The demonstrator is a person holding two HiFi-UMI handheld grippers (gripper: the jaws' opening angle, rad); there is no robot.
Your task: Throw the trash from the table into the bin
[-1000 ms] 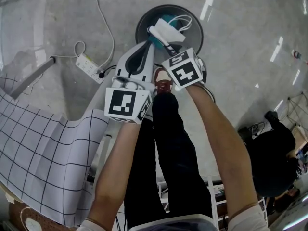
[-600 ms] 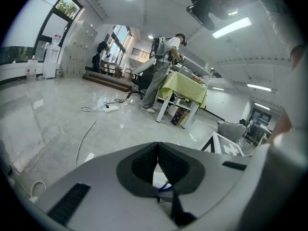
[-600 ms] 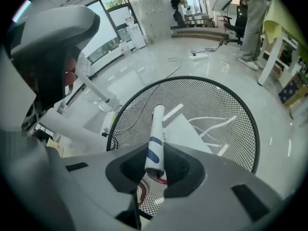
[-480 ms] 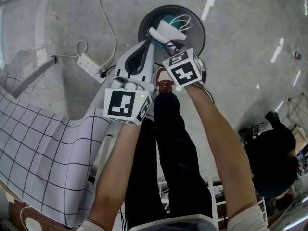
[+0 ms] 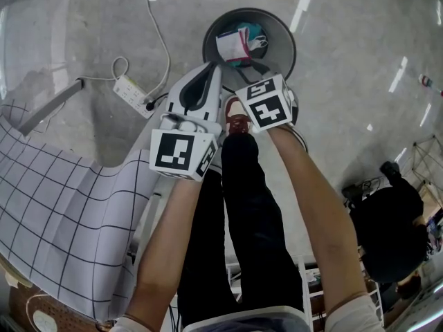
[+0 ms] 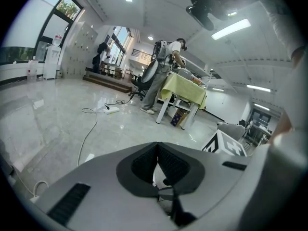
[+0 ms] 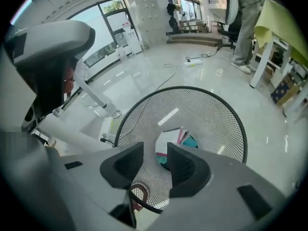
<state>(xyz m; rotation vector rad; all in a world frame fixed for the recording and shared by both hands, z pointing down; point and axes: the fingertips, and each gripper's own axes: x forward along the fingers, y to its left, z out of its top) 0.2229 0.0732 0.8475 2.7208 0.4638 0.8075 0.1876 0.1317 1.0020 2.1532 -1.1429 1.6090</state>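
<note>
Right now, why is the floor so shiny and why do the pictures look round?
Head view: white streaks of glare on the polished floor. Left gripper view: the wide lens bends the room, and the corners go black. Right gripper view: same bend, so the bin rim bulges.

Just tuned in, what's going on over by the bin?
A person stands at the black mesh bin with a claw in each hand. The right claw points down into it; its jaws have just been opening and nothing is between them. A white piece of trash lies inside the bin. The left claw is shut and empty.
</note>
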